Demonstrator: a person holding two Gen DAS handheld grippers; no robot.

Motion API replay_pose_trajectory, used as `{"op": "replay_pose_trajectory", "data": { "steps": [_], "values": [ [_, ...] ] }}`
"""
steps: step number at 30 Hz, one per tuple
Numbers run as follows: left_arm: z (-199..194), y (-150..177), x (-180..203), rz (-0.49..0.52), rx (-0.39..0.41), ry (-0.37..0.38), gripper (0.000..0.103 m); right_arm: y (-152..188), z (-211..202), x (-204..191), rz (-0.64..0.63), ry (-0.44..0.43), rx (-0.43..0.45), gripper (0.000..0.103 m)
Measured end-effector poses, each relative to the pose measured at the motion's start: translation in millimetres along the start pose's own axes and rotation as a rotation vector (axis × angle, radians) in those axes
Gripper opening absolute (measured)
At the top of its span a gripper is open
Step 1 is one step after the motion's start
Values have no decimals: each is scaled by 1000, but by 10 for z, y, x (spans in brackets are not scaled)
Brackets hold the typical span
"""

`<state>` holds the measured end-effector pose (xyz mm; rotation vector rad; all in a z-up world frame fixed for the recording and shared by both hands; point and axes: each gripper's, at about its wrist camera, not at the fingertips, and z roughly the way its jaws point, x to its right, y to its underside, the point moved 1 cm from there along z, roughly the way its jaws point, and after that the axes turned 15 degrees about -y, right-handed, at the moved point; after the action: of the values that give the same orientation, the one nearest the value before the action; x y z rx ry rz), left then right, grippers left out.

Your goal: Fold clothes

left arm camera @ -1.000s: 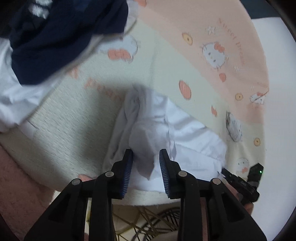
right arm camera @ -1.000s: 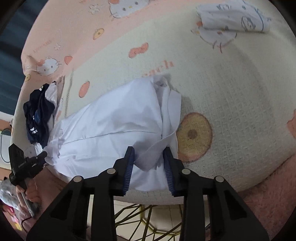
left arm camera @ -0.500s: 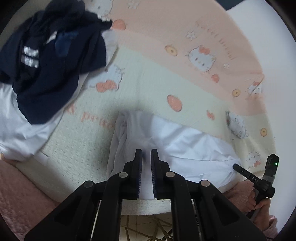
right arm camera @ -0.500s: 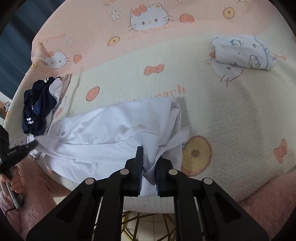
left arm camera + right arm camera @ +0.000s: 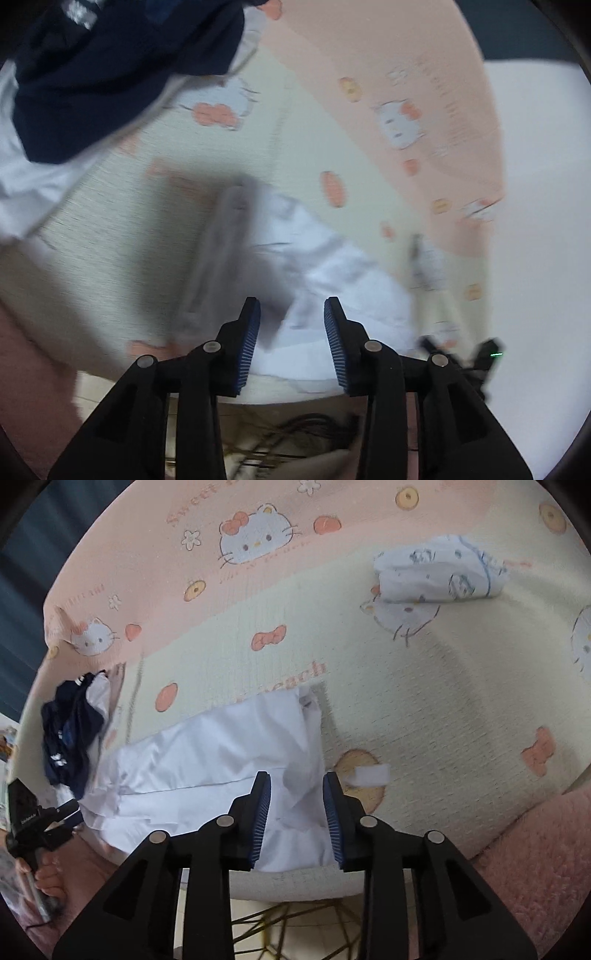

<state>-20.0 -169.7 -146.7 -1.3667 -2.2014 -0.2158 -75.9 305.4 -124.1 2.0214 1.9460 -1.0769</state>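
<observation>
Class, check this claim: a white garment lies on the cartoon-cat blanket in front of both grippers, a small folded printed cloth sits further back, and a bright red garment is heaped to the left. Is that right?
One detail is wrong: the heaped garment is dark navy, not bright red, as the right wrist view shows. The white garment on the cartoon-cat blanket and the small folded printed cloth are as stated.

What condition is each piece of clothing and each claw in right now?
white garment: partly folded, lying flat.
navy garment: crumpled, unfolded.
printed garment: folded bundle.
left gripper: jaws opening, above the cloth.
right gripper: jaws opening, cloth released.
</observation>
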Motion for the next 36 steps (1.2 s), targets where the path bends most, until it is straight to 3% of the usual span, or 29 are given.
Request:
{"op": "replay_pose_trajectory", "data": {
  "steps": [4, 7, 8, 9, 10, 12, 15, 20, 25, 31, 34, 36],
  "values": [
    [154, 6, 1, -13, -46, -61, 41, -12, 117, 69, 38, -29, -48, 38],
    [312, 8, 98, 25, -76, -110, 41, -15, 215, 76, 37, -35, -79, 39],
    [332, 8, 139, 47, -63, -141, 35, -12, 238, 56, 25, -35, -83, 39],
    [335, 9, 183, 73, -41, -180, 17, -9, 262, 37, 13, -36, -87, 38],
    [330, 10, 220, 93, -22, -207, 11, -6, 285, 18, 1, -36, -91, 36],
    [291, 19, 278, 118, 8, -220, 7, 1, 326, -23, -24, -36, -98, 21],
    [154, 40, 345, 148, 64, -216, 6, 29, 276, -98, -69, -26, -79, 10],
    [-141, 62, 371, 160, 138, -191, 6, 60, 46, -230, -117, -30, -36, 8],
    [-309, 108, 306, 180, 131, -196, 4, 100, -169, -396, -167, -6, -11, 8],
    [-190, 158, 108, 136, 59, -311, 3, 238, -115, -302, -113, 13, -95, 8],
    [-79, 130, 12, 94, -22, -423, 6, 257, 133, -174, -61, 138, -208, 16],
    [-120, 101, 47, 123, -8, -431, 24, 249, 154, -159, -51, 190, -218, 24]
  ]
}}
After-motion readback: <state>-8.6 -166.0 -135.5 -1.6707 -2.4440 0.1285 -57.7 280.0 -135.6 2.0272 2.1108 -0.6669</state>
